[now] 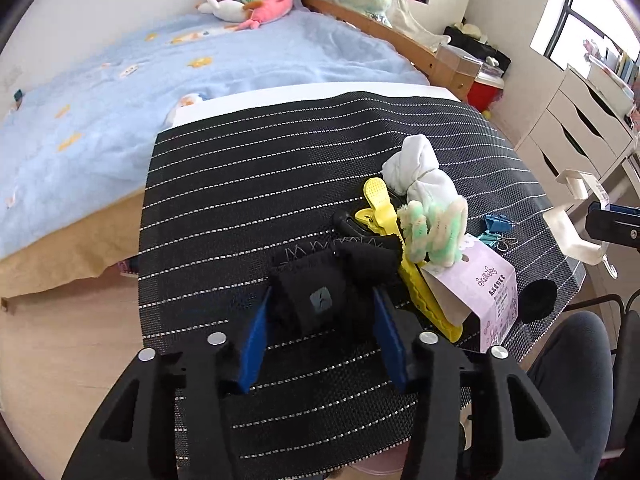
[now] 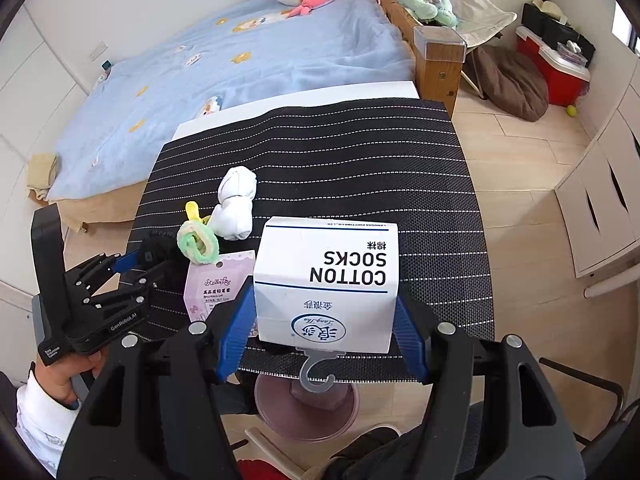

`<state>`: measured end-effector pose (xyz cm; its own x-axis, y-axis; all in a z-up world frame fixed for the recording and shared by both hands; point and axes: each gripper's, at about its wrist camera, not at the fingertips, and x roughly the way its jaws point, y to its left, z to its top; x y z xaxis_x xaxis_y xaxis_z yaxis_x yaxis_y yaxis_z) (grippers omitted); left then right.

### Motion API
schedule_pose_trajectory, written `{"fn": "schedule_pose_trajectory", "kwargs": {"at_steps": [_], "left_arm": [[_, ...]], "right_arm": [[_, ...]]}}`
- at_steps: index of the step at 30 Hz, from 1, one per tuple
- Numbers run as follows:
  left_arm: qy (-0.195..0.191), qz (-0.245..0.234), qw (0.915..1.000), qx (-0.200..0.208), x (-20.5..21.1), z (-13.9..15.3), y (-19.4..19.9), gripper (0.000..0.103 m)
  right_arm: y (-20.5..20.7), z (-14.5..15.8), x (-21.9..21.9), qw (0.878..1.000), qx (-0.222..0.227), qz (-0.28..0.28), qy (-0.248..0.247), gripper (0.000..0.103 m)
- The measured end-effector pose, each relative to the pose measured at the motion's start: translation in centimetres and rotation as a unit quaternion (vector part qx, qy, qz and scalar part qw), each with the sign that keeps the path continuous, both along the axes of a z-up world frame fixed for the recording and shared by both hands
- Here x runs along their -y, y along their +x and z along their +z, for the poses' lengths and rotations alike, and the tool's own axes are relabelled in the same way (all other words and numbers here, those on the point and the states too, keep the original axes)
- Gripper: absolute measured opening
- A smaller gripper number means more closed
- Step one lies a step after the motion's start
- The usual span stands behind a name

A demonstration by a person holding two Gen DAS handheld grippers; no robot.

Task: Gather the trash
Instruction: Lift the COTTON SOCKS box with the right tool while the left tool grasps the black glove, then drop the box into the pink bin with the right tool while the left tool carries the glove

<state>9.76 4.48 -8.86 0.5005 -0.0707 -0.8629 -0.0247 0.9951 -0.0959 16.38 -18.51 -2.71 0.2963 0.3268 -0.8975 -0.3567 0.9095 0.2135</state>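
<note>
R claw (image 2: 326, 320): clamped on white sock pkg (image 2: 326, 276), card pinched between blue pads, hook hanging below
L claw (image 1: 320, 320): pads set wide astride black sock (image 1: 316, 300), contact unclear
Risk: pkg card could've buckled & slipped; L grab could've snagged yellow clip (image 1: 380, 216) just right of it

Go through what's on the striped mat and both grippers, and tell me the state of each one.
Left gripper: fingers around the black sock, which lies on the mat.
Right gripper: shut on the cotton socks wrapper.
White sock: rolled, lying on the mat.
Yellow clip: lying flat.
Purple card: lying flat.
</note>
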Motion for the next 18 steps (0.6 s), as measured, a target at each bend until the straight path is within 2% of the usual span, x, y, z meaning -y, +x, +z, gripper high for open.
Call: {"fn": "schedule_pose_trajectory", "kwargs": {"at_steps": [2, 5, 13, 18], "left_arm": [[0.005, 0.0, 1.0, 0.006, 0.0, 0.2, -0.1, 0.036], [0.007, 0.002, 0.9999, 0.014, -0.1, 0.7, -0.4, 0.03], [0.01, 0.003, 0.9995, 0.028, -0.2, 1.9, -1.5, 0.023], [0.011, -0.002, 0.999, 0.044, 0.0, 3.2, -2.7, 0.022]], "right_arm": [[-0.1, -0.1, -0.1, 1.0, -0.001, 0.002, 0.001, 0.063], [-0.3, -0.2, -0.3, 1.0, -0.001, 0.005, 0.002, 0.063], [-0.8, 0.2, -0.2, 1.0, 0.006, 0.012, 0.006, 0.063], [-1.7, 0.8, 0.1, 1.0, 0.017, 0.022, 0.012, 0.063]]}}
